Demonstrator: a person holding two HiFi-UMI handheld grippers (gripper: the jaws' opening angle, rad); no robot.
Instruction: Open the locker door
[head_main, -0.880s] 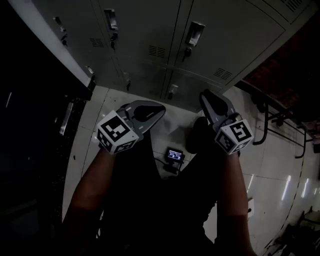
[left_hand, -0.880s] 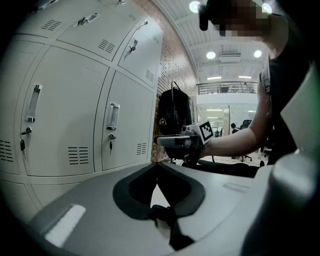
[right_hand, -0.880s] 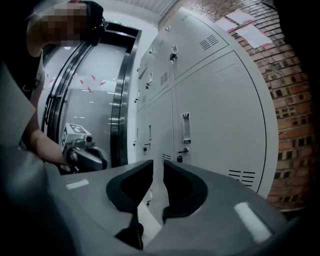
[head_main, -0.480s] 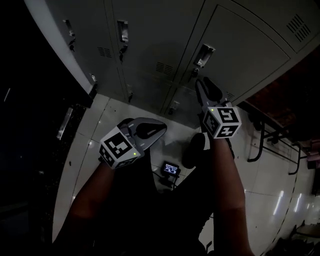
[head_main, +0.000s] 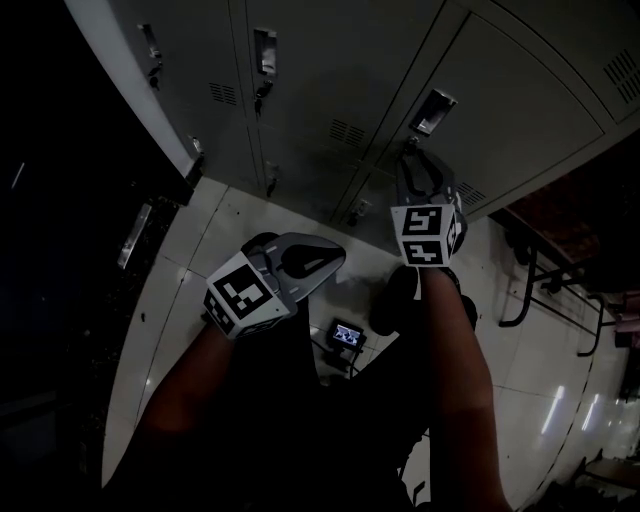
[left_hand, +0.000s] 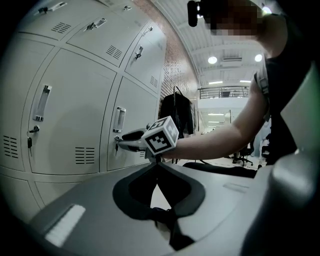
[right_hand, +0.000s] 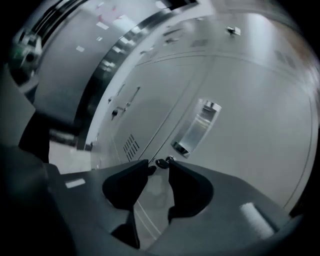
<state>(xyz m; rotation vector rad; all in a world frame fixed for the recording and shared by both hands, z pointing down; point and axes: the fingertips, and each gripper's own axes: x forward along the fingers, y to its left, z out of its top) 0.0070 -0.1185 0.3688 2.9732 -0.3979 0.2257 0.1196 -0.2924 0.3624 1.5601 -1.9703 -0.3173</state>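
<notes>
The grey locker door (head_main: 520, 110) has a recessed metal handle (head_main: 432, 112) (right_hand: 197, 127) with a small key (right_hand: 161, 163) in the lock just below it. My right gripper (head_main: 410, 152) (right_hand: 159, 167) is raised to that lock. Its jaws stand open, and the key sits right at the gap between the tips, with nothing gripped. In the left gripper view the right gripper (left_hand: 125, 136) shows side-on against the door, under the handle (left_hand: 119, 119). My left gripper (head_main: 335, 252) (left_hand: 157, 162) hangs lower, away from the lockers, its tips together and empty.
Neighbouring locker doors (head_main: 265, 50) with their own handles line the wall. A small lit screen device (head_main: 347, 335) and a dark shoe (head_main: 395, 300) are on the tiled floor. A metal frame (head_main: 530, 270) stands at the right. Dark clothes (left_hand: 177, 112) hang beyond the lockers.
My right gripper has risen from waist height to the locker's lock and handle. The left gripper has stayed about where it was.
</notes>
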